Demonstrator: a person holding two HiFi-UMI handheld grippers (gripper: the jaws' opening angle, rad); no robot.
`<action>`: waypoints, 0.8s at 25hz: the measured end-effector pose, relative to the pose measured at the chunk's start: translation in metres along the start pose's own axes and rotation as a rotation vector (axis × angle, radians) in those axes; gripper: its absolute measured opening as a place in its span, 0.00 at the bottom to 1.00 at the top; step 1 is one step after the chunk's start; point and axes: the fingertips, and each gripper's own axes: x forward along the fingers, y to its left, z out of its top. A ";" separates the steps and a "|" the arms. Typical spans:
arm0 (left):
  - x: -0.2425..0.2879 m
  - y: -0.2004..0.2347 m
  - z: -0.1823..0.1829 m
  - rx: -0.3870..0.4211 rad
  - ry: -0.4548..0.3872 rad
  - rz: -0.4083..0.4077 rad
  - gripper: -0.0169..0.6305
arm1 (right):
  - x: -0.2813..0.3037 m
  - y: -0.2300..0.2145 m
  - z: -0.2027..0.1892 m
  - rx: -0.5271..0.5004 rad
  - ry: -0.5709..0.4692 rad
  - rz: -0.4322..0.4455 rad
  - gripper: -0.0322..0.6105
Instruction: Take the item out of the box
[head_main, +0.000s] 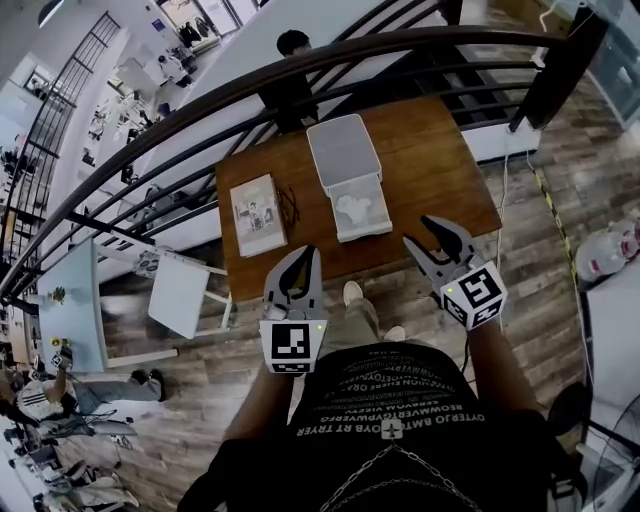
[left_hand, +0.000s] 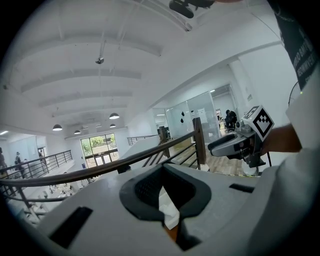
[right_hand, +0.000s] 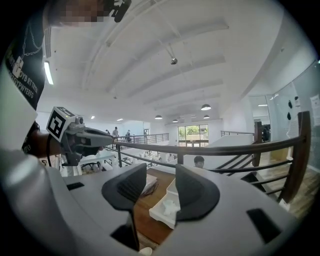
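**Right claw** (right_hand: 161, 181): two grey jaws with dark pads, set apart, nothing between them.

**Brown wooden tabletop** (right_hand: 145, 230): seen through the gap between the jaws.

**White rectangular open box** (right_hand: 159, 216): on the tabletop, with a crumpled white item (right_hand: 170, 207) lying inside.

**Flat pale booklet** (right_hand: 150, 181): on the tabletop left of the box, cover too small to make out.

**Left claw** (right_hand: 111, 140): grey, bearing a black-and-white marker cube, held at upper left, clear of the tabletop.

**Dark curved metal railing** (right_hand: 225, 149): beyond the tabletop, with a person's head (right_hand: 199, 161) behind it.

The box (head_main: 345, 150) is white, the table (head_main: 440, 160) brown wood-grain, the left gripper (head_main: 298, 262) and right gripper (head_main: 424, 234) grey with black-and-white markers (head_main: 291, 345).
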 end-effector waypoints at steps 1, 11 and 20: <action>0.005 0.002 0.001 0.000 -0.003 -0.004 0.04 | 0.004 -0.003 -0.003 0.005 0.007 -0.004 0.33; 0.061 0.033 0.007 -0.001 -0.012 -0.043 0.04 | 0.058 -0.029 -0.027 0.033 0.094 -0.012 0.33; 0.100 0.073 0.005 -0.004 -0.002 -0.040 0.04 | 0.112 -0.053 -0.059 0.072 0.175 -0.005 0.33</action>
